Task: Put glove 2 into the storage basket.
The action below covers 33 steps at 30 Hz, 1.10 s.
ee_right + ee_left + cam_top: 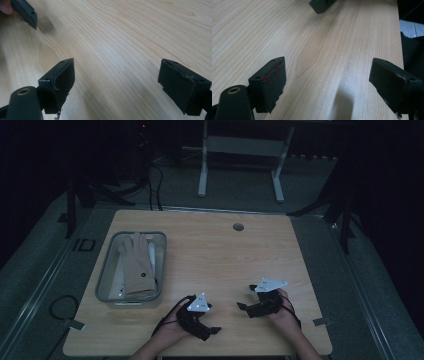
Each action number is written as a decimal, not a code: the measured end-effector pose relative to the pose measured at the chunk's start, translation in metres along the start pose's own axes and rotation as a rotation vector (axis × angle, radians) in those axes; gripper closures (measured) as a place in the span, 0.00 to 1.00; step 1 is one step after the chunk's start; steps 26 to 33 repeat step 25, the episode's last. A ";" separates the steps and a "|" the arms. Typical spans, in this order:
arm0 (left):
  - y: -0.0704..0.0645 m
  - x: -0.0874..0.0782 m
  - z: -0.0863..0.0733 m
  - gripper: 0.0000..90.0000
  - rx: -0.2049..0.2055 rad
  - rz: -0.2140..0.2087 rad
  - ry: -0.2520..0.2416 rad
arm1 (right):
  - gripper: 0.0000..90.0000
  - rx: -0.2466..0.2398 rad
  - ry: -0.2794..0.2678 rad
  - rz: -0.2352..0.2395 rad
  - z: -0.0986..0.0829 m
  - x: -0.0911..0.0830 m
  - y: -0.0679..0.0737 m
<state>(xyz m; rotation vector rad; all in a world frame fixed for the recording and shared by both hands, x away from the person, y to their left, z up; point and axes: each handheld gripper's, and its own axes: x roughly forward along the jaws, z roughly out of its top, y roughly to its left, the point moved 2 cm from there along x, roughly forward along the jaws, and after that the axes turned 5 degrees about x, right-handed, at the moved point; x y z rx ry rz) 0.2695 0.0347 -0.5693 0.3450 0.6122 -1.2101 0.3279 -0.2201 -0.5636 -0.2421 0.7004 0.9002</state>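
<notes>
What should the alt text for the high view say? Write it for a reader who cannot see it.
A person holds the left gripper and the right gripper, both open, low over a wooden table. A clear bin at the table's left holds a beige glove.

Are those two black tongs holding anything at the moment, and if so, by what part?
Nothing. Both the left tongs and right tongs stand open over the bare wooden table.

Both forearms came in from the near edge. The left tool (212, 319) lay low in the left hand (172, 326), its jaws spread wide and pointing right. The right tool (245, 297) sat in the right hand (285, 312), jaws equally wide, pointing left toward the other, the two near but apart.
</notes>
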 end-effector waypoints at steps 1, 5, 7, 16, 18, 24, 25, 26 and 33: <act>0.000 0.000 0.000 0.16 -0.002 -0.003 -0.006 | 0.15 -0.003 -0.002 -0.001 -0.001 -0.001 0.000; -0.001 0.000 -0.001 0.16 0.009 -0.002 0.006 | 0.15 -0.008 0.009 -0.006 -0.004 -0.003 0.001; -0.001 0.000 0.000 0.16 0.010 -0.003 0.007 | 0.15 -0.004 0.010 -0.008 -0.005 -0.004 0.000; -0.002 0.001 -0.001 0.16 0.017 0.003 -0.005 | 0.15 -0.006 0.016 -0.022 -0.009 -0.001 -0.002; -0.002 0.001 -0.001 0.16 0.019 0.002 -0.010 | 0.15 -0.002 0.016 -0.026 -0.009 -0.001 -0.002; -0.002 0.001 -0.002 0.16 0.017 0.001 -0.016 | 0.15 0.001 0.020 -0.029 -0.010 -0.001 -0.003; -0.002 0.001 -0.002 0.16 0.018 0.001 -0.015 | 0.15 0.001 0.018 -0.030 -0.010 0.000 -0.003; -0.002 0.001 -0.002 0.16 0.018 0.001 -0.015 | 0.15 0.001 0.018 -0.030 -0.010 0.000 -0.003; -0.002 0.001 -0.002 0.16 0.018 0.001 -0.015 | 0.15 0.001 0.018 -0.030 -0.010 0.000 -0.003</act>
